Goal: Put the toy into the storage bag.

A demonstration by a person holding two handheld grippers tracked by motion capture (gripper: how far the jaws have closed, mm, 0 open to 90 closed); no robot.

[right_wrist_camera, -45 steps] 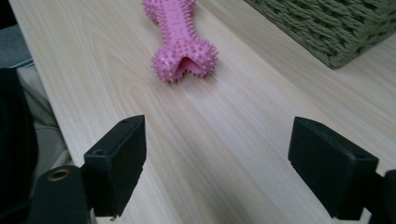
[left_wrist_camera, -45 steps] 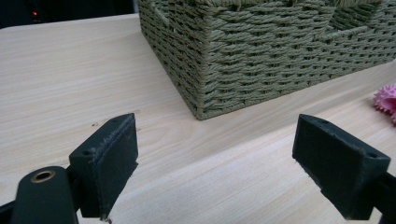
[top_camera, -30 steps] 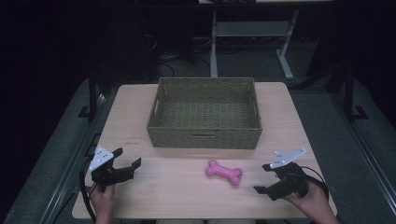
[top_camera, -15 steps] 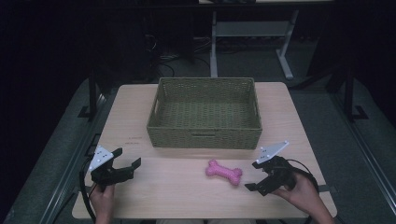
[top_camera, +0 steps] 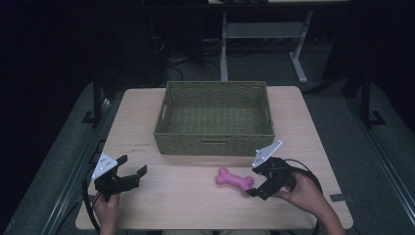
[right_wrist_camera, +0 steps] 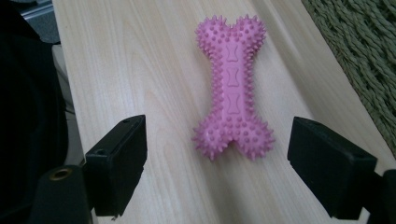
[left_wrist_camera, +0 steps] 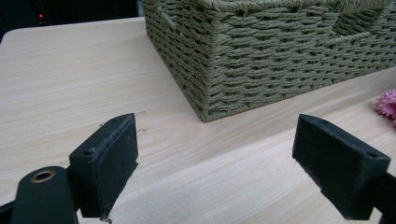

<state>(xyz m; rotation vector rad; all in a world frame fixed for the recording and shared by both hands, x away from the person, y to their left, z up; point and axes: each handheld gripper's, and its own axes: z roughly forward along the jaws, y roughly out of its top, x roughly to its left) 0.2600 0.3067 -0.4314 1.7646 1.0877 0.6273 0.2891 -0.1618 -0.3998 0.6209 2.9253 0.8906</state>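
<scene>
A pink spiked bone toy (top_camera: 235, 179) (right_wrist_camera: 232, 88) lies flat on the wooden table (top_camera: 186, 205), just in front of a green woven basket (top_camera: 215, 142) (left_wrist_camera: 280, 60). My right gripper (top_camera: 253, 181) (right_wrist_camera: 217, 158) is at the toy's right end. Its jaws have just been closing a little. The near end of the toy sits between them, with neither pad touching it. My left gripper (top_camera: 133, 165) (left_wrist_camera: 215, 158) rests open over bare table at the left, pointing at the basket's near corner. The toy's tip (left_wrist_camera: 387, 103) shows at the right edge of the left gripper view.
The basket's inside looks empty, and its side wall (right_wrist_camera: 364, 51) runs along the right of the right gripper view. Dark floor, a desk frame (top_camera: 293, 54) and cables lie beyond the table's far edge. Bare wood stretches between the two grippers.
My right gripper has moved left along the table's front until its jaws are at the toy's right end. The left gripper and the toy have stayed put.
</scene>
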